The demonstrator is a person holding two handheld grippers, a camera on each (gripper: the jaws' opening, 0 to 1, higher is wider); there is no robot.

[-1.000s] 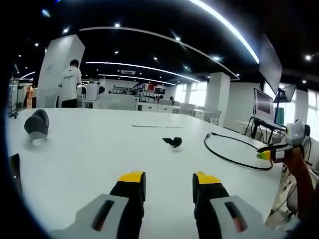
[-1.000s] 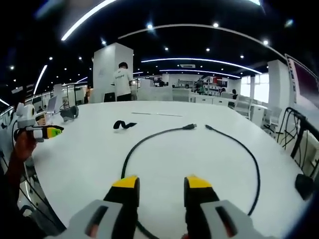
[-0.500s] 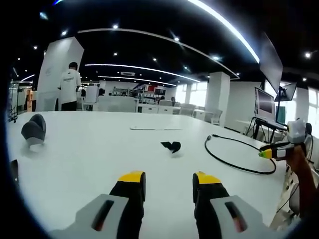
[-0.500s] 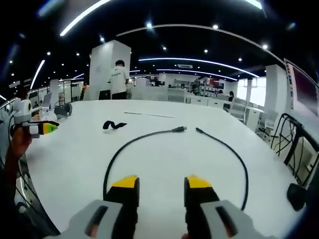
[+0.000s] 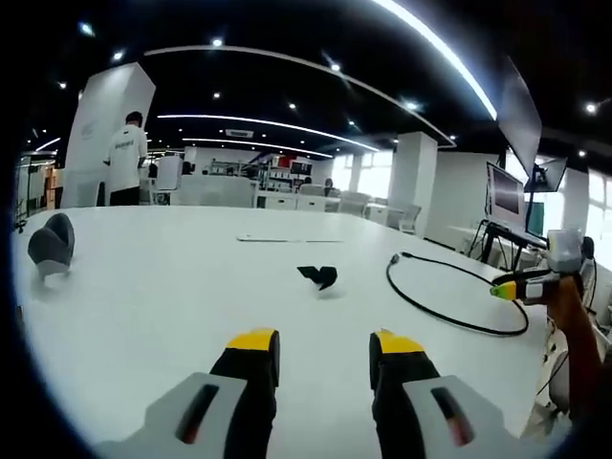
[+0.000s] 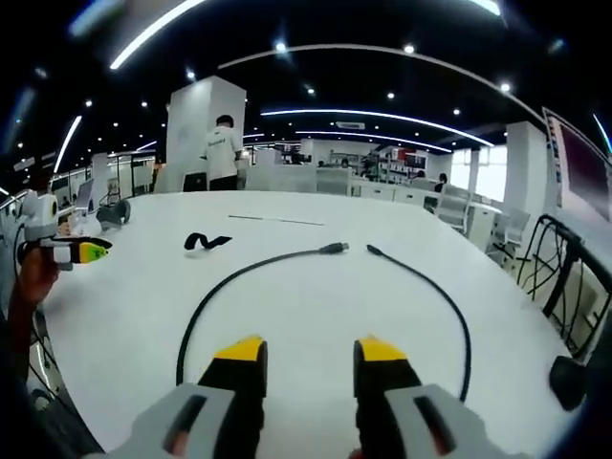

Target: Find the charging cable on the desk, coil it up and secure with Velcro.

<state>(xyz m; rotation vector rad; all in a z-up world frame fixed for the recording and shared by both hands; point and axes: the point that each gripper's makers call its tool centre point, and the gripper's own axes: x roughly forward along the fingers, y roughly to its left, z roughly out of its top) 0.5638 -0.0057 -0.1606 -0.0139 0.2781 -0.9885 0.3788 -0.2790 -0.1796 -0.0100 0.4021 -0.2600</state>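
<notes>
A black charging cable lies on the white desk in a wide open loop, its two plug ends almost meeting at the far side. The same cable curves along the desk's right part in the left gripper view. A black Velcro strap lies crumpled mid-desk; the strap sits left of the cable in the right gripper view. My left gripper hovers open over the near desk, short of the strap. My right gripper is open above the loop's near gap, holding nothing.
A dark rounded object rests at the desk's far left. A thin white strip lies farther back. A person stands by a white pillar beyond the desk. Monitors and chairs flank the right edge.
Both views have shifted slightly as the hands moved; the cable loop sits a little further left in the right gripper view. Cable and strap lie as before. Both jaws stay open.
</notes>
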